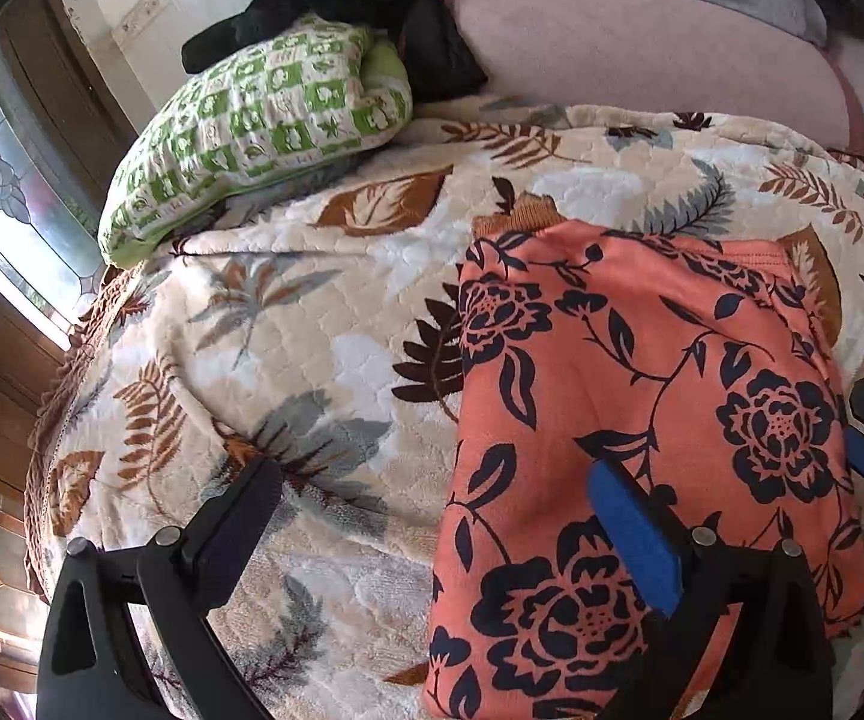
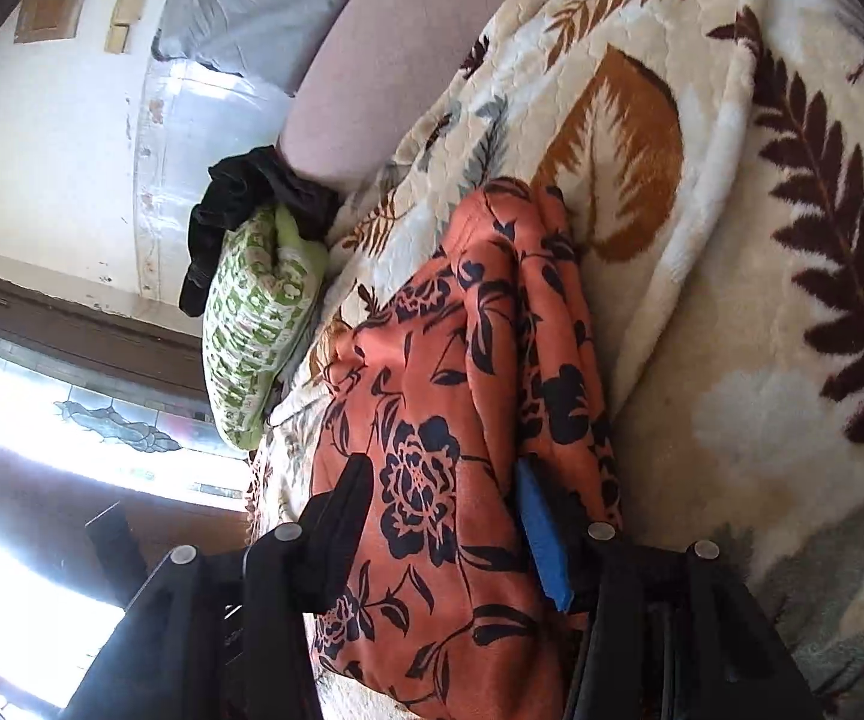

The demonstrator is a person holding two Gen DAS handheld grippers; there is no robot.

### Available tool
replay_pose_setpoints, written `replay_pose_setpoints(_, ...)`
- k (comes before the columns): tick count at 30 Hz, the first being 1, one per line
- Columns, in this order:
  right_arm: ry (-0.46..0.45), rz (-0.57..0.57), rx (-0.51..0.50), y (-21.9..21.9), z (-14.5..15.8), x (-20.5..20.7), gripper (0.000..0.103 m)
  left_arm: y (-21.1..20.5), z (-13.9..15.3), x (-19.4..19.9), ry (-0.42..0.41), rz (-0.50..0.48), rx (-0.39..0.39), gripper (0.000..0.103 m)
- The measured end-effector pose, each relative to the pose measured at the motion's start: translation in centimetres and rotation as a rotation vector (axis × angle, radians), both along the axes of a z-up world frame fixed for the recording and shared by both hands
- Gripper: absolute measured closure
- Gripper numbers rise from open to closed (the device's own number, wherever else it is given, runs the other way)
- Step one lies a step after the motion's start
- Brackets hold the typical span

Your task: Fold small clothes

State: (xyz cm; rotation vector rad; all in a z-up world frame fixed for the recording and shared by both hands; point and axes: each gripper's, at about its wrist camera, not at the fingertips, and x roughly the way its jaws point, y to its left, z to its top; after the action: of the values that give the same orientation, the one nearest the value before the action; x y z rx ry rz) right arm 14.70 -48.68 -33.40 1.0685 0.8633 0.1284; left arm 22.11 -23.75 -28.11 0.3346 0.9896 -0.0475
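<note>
With the orange floral garment (image 1: pixel 642 396) lying folded lower right, left gripper (image 1: pixel 438 516) gapes empty, right gripper (image 2: pixel 444 516) straddles it unclosed; next likely pinch an edge, fold again

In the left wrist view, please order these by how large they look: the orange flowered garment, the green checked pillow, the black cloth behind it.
1. Orange flowered garment, though nearest the camera.
2. Green checked pillow.
3. Black cloth, farthest and partly hidden, so its true size is unsure.
</note>
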Motion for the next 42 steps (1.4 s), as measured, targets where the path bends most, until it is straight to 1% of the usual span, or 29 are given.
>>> replay_pose_setpoints(4,-0.044,-0.04,0.01,-1.1,1.1,-0.7,0.045,0.0,1.9,-1.4,-0.044,-0.017,0.001,0.001)
replay_pose_setpoints(6,-0.056,-0.049,-0.004,-1.3,1.6,-1.0,0.039,-0.2,2.7,-2.0,-0.062,-0.025,0.003,0.001)
replay_pose_setpoints(12,-0.073,-0.046,-0.013,-2.1,2.1,-1.8,0.036,-0.5,4.5,-3.4,-0.102,-0.038,-0.001,0.001)
replay_pose_setpoints(17,-0.065,-0.047,-0.013,-2.8,2.0,-2.5,0.035,-0.6,5.3,-4.0,-0.116,-0.037,-0.01,0.001)
replay_pose_setpoints(21,-0.054,-0.043,-0.014,-3.0,1.8,-2.8,0.035,-0.7,5.3,-4.0,-0.113,-0.033,-0.017,0.001)
replay_pose_setpoints(24,-0.053,-0.039,-0.023,-3.1,1.8,-2.9,0.035,-0.9,4.9,-3.8,-0.11,-0.034,-0.008,0.001)
replay_pose_setpoints(31,-0.042,-0.042,-0.027,-3.0,1.6,-2.6,0.035,-1.0,3.9,-3.0,-0.089,-0.031,-0.015,0.001)
replay_pose_setpoints(42,-0.043,-0.025,-0.051,-2.2,1.7,-2.0,0.035,-0.3,3.5,-2.6,-0.078,-0.016,-0.028,0.001)
